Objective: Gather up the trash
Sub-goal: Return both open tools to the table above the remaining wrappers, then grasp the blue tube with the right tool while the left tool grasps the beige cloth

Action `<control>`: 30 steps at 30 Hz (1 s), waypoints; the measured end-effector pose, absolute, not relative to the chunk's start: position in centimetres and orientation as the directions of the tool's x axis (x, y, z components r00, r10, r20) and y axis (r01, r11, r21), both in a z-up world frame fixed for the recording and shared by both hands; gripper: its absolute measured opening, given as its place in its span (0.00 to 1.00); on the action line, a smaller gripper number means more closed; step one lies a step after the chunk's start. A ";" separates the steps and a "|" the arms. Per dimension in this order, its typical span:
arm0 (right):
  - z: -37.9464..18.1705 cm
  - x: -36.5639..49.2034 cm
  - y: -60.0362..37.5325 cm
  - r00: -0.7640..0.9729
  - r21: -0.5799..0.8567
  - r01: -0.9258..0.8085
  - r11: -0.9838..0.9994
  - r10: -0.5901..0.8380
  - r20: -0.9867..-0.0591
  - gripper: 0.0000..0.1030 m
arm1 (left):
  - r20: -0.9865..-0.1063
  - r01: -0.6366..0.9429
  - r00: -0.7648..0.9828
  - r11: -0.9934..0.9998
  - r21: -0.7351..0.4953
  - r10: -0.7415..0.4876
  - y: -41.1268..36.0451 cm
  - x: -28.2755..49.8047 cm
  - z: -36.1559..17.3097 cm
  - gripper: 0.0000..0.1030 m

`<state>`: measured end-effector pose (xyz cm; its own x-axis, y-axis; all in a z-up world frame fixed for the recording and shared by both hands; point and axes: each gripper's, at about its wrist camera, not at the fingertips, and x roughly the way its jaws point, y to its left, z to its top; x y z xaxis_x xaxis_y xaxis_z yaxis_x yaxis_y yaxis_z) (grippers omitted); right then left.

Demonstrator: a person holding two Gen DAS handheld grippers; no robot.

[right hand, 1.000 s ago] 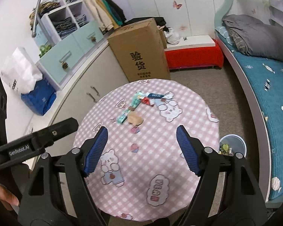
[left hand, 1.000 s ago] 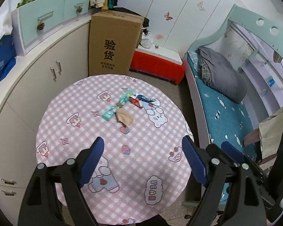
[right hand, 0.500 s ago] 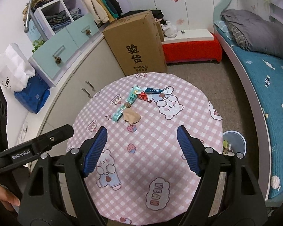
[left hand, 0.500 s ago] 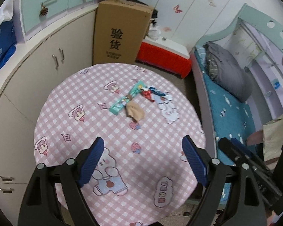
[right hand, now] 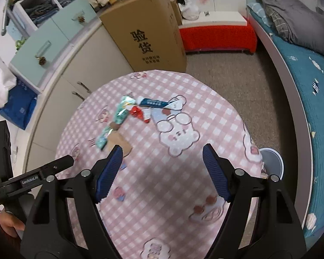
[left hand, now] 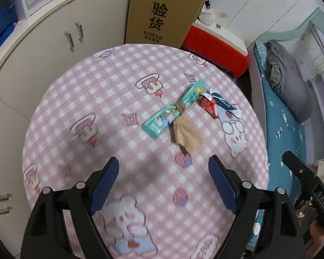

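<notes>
Room: small bedroom, cream cabinets, tall brown cardboard box with black characters (left hand: 162, 10), bed with teal cover (right hand: 313, 90).
Surface: round table under pink-and-white checked cloth with cartoon bears (left hand: 110, 90).
Trash: one cluster on far-centre of cloth, all pieces touching or just beside each other.
Item 1: long mint-green snack wrapper (left hand: 175, 110), lying diagonal.
Item 2: crumpled beige-brown paper scrap (left hand: 186, 135), overlapping wrapper's near end.
Item 3: red foil wrapper (left hand: 208, 105), beside the mint one.
Item 4: blue-and-white sachet (left hand: 225, 104), far side of red.
Bin: grey round bin with white rim (right hand: 272, 161), on floor between table and bed.
Left gripper (left hand: 163, 169): jaws wide apart, nothing between, above cloth, near side of cluster.
Right gripper (right hand: 162, 157): jaws wide apart, empty, over cloth; left finger overlaps paper scrap in view, contact unclear.
</notes>
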<state>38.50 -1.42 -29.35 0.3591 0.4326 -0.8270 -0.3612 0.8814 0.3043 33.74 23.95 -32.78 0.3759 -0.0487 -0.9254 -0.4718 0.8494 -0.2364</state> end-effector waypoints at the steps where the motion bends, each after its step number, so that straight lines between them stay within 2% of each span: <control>1: -29.9 39.4 -1.1 0.353 0.295 -0.367 0.882 0.426 -0.833 0.73 | -0.930 -0.473 0.364 0.849 -0.236 -0.055 24.1 34.9 -33.5 0.81; 10: -32.6 45.0 1.2 0.324 0.262 -0.400 0.878 0.403 -0.856 0.73 | -0.947 -0.489 0.297 0.833 -0.259 -0.121 22.6 40.7 -37.5 0.80; 14: -33.5 46.2 2.3 0.310 0.246 -0.434 0.867 0.400 -0.863 0.73 | -0.964 -0.511 0.241 0.830 -0.223 -0.111 22.0 42.4 -39.6 0.59; 15: -33.7 46.5 2.7 0.311 0.238 -0.443 0.864 0.397 -0.864 0.73 | -0.967 -0.511 0.226 0.831 -0.218 -0.115 22.0 42.6 -40.1 0.46; 16: -33.9 46.7 2.9 0.310 0.232 -0.455 0.860 0.397 -0.864 0.73 | -0.971 -0.512 0.219 0.835 -0.199 -0.097 21.8 42.7 -40.3 0.42; 17: -34.1 47.1 3.4 0.307 0.224 -0.478 0.849 0.400 -0.863 0.73 | -0.968 -0.503 0.233 0.840 -0.204 -0.095 21.8 42.8 -40.2 0.25; 18: -34.3 47.3 3.8 0.307 0.214 -0.495 0.842 0.400 -0.863 0.73 | -0.966 -0.500 0.237 0.839 -0.215 -0.106 21.8 42.8 -40.2 0.18; 25: -36.6 48.5 8.0 0.313 0.045 -0.671 0.741 0.337 -0.888 0.73 | -0.939 -0.469 0.330 0.847 -0.249 -0.093 22.2 42.6 -37.2 0.15; 27: -37.3 48.6 9.2 0.314 0.003 -0.709 0.706 0.319 -0.894 0.66 | -0.942 -0.463 0.325 0.855 -0.231 -0.079 22.2 42.7 -36.8 0.15; 30: -38.4 48.7 10.1 0.276 -0.010 -0.740 0.673 0.289 -0.917 0.39 | -0.940 -0.458 0.332 0.857 -0.235 -0.080 22.7 42.8 -36.2 0.15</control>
